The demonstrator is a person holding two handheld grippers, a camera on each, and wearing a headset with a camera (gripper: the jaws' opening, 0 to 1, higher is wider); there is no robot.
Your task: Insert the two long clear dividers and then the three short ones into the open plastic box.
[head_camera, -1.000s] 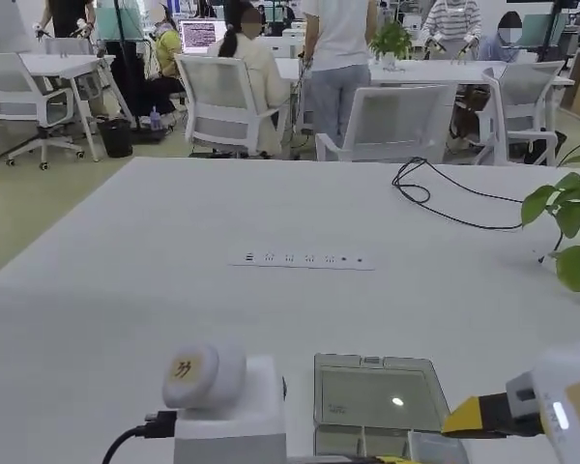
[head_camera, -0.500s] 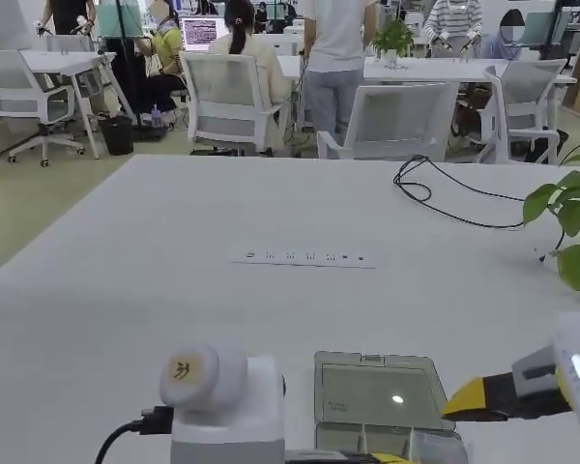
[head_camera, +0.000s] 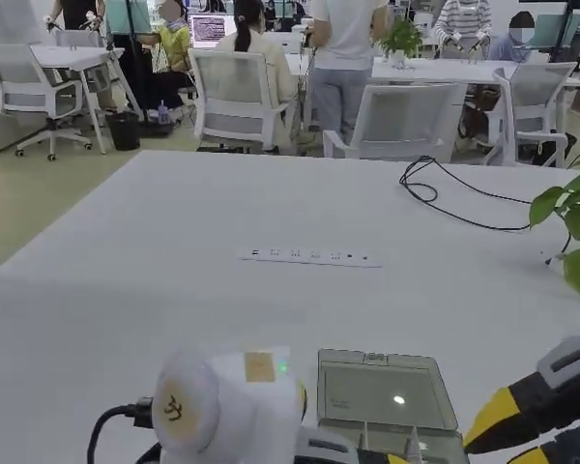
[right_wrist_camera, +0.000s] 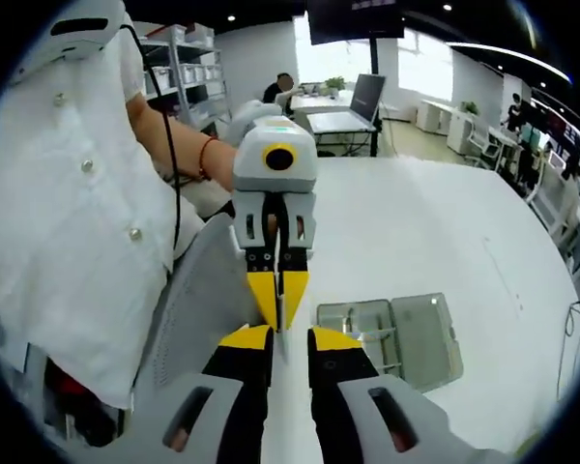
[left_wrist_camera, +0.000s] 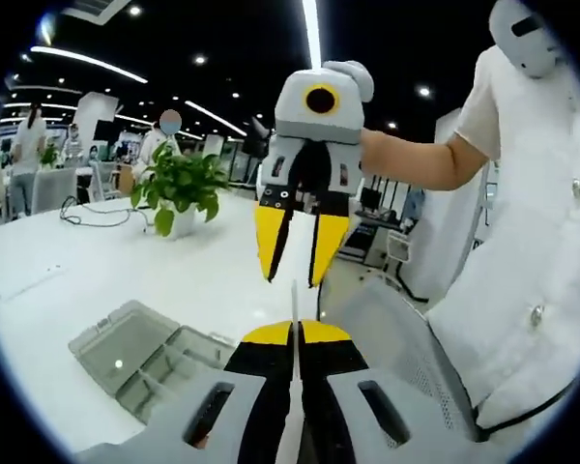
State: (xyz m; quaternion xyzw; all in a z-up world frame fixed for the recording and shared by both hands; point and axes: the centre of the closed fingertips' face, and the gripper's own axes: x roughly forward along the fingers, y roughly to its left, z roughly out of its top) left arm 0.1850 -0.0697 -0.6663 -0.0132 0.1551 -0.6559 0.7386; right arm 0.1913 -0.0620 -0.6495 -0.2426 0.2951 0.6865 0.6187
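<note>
Rolls the left gripper (left_wrist_camera: pixel 295 333) over since a second ago, clamped on a clear divider (left_wrist_camera: pixel 293 302) held edge-on. Brings the right gripper (left_wrist_camera: pixel 292 280) nose-to-nose, jaws spread. Looks like a regrip before slotting into the open box (head_camera: pixel 387 396) on the desk (head_camera: pixel 174 251) below.

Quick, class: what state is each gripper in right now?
Left gripper: shut on a clear divider.
Right gripper: open, jaws apart.

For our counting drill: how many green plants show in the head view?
2. One plant at the workbench's right edge; a second plant on a far desk. More may be hidden.
</note>
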